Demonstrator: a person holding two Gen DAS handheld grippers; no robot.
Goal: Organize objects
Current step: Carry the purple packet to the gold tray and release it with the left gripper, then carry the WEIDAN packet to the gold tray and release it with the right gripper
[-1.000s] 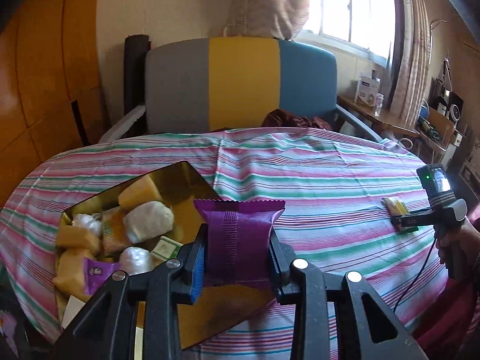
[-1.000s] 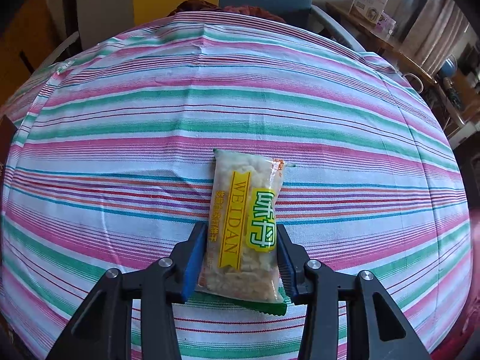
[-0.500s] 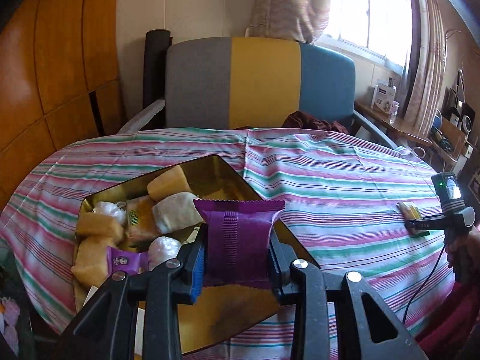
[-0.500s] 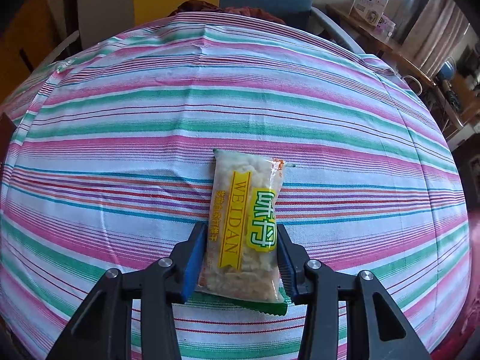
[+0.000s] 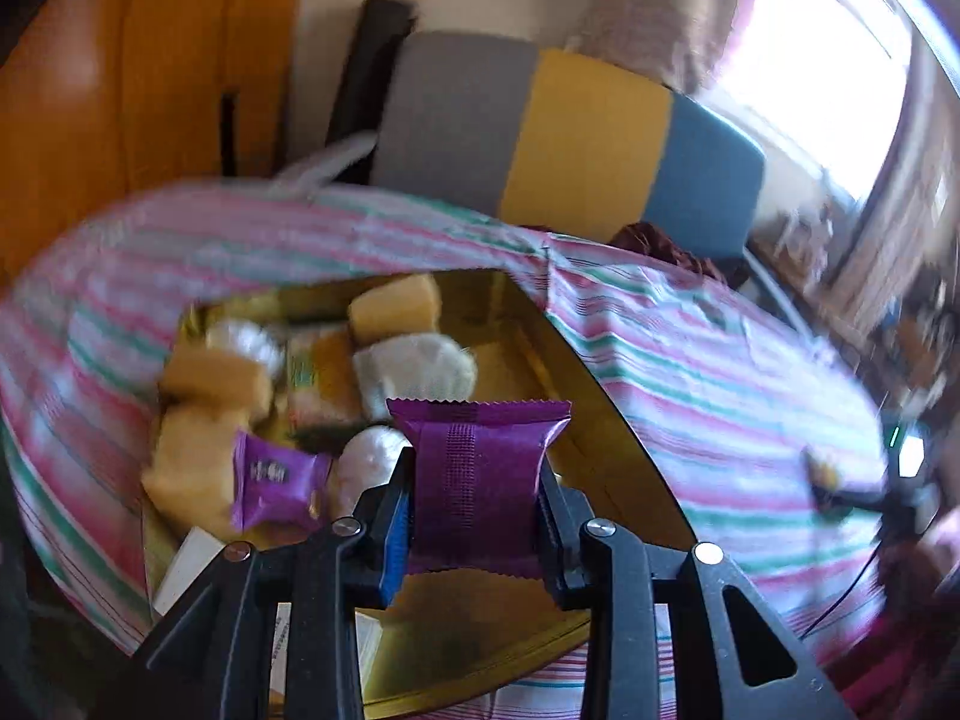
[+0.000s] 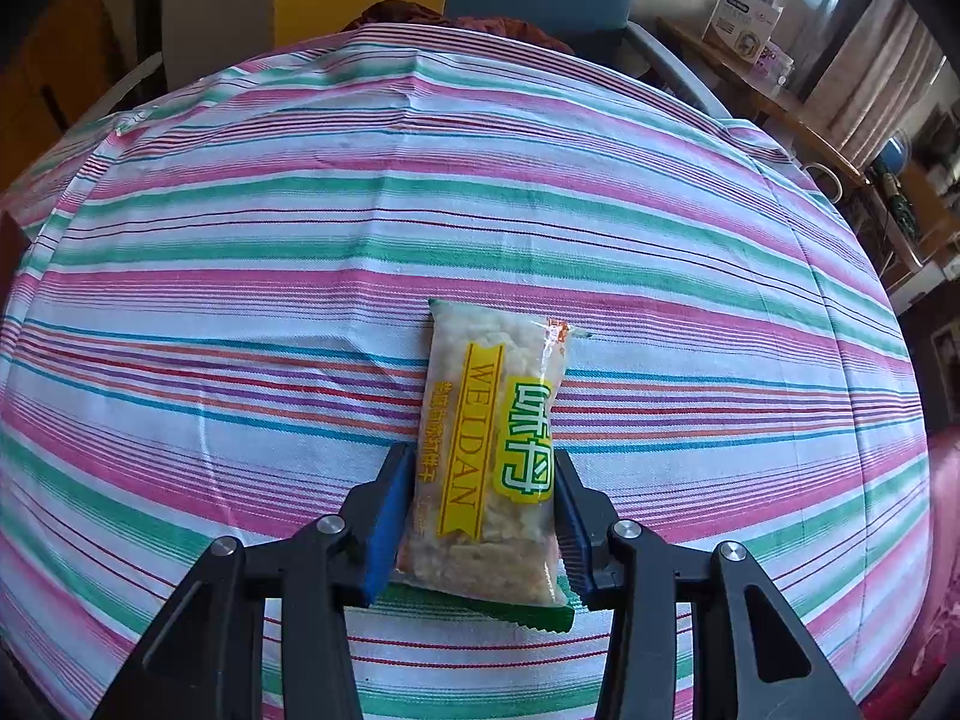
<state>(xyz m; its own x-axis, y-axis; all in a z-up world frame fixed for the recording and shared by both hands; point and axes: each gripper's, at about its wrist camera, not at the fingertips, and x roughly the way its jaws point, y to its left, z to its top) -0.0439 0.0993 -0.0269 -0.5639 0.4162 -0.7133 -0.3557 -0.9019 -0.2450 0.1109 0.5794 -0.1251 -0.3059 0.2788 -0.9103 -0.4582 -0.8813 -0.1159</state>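
Note:
My left gripper [image 5: 477, 480] is shut on a purple snack packet [image 5: 477, 468] and holds it over the gold tray [image 5: 606, 420]. The tray holds several wrapped snacks: yellow cakes [image 5: 393, 309], a white bun [image 5: 417, 366] and a small purple packet [image 5: 273, 480]. In the right wrist view my right gripper [image 6: 485, 486] is shut on a clear, yellow-labelled snack bar [image 6: 489, 444] that lies on the striped tablecloth [image 6: 240, 276]. The right gripper also shows, small and blurred, at the right edge of the left wrist view.
A grey, yellow and blue chair [image 5: 564, 132] stands behind the table. Wooden panelling [image 5: 120, 90] fills the left. A side table with a box [image 6: 744, 12] stands at the far right by the window. The left wrist view is blurred by motion.
The left gripper has swung left and rolled with the purple packet, so the tray now sits nearer the middle of its view and looks tilted. The right gripper has not moved.

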